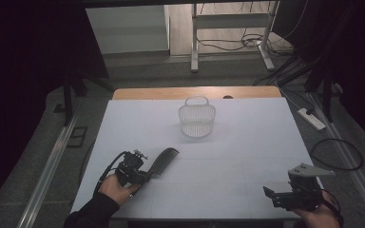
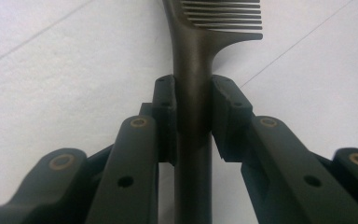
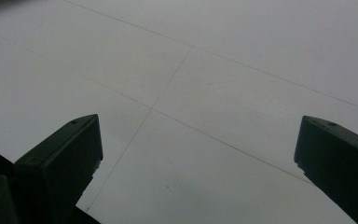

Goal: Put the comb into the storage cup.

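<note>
Nearest us, the right gripper [image 1: 276, 195] waits at the near right with jaws spread wide, free to assist. Our left gripper [image 2: 193, 112] pinches the dark comb [image 1: 164, 160] by its handle, teeth pointing toward the white basket [image 1: 197, 118] at the far centre, likely its destination.

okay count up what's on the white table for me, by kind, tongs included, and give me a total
Combs: 1, the dark comb, its handle clamped in the left tongs.
Baskets: 1, the white wire basket, standing apart near the far edge.
Tongs: 2, left, and right tongs with jaws wide apart.
Total: 4
</note>
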Demonstrator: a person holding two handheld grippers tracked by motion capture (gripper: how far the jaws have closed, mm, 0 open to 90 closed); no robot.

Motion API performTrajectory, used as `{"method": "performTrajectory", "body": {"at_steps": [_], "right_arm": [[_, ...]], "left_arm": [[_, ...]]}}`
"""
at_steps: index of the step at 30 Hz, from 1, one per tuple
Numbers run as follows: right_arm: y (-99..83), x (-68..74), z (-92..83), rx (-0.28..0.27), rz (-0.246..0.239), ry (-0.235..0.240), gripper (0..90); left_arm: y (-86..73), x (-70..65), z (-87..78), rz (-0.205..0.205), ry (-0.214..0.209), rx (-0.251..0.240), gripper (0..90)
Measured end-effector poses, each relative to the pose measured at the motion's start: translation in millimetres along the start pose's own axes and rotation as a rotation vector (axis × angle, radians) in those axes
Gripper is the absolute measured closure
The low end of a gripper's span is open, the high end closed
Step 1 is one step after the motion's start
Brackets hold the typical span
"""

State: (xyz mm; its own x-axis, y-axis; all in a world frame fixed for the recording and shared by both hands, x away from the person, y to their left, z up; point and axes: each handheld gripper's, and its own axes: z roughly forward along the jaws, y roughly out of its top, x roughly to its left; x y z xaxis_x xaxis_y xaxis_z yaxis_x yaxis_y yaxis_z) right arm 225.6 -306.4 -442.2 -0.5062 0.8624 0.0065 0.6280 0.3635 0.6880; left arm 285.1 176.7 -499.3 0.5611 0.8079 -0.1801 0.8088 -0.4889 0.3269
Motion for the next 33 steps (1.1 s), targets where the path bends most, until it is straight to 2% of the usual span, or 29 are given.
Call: {"method": "performTrajectory", "body": {"at_steps": [2,10,11,18,25,33], "right_arm": [[0.0,0.0,0.0,0.000,0.000,0.001,1.3],[0.0,0.1,-0.1,-0.001,-0.001,0.001,1.3],[0.0,0.1,-0.1,-0.001,-0.001,0.002,1.3],[-0.1,0.2,-0.2,-0.003,-0.003,0.002,1.3],[-0.1,0.1,-0.5,-0.006,-0.005,0.004,1.1],[-0.2,0.4,-1.2,-0.012,-0.008,0.013,0.0]], "left_arm": [[-0.2,-0.9,-2.9,0.014,-0.002,-0.027,72.4],[-0.5,-3.4,-8.9,0.050,-0.005,-0.080,72.3],[-0.6,-4.2,-11.3,0.058,0.000,-0.101,72.3],[-1.2,-4.5,-15.9,0.062,-0.013,-0.143,72.3],[-2.2,-4.8,-21.9,0.067,-0.026,-0.208,72.3],[-2.1,-7.6,-25.1,0.083,-0.027,-0.235,72.3]]}}
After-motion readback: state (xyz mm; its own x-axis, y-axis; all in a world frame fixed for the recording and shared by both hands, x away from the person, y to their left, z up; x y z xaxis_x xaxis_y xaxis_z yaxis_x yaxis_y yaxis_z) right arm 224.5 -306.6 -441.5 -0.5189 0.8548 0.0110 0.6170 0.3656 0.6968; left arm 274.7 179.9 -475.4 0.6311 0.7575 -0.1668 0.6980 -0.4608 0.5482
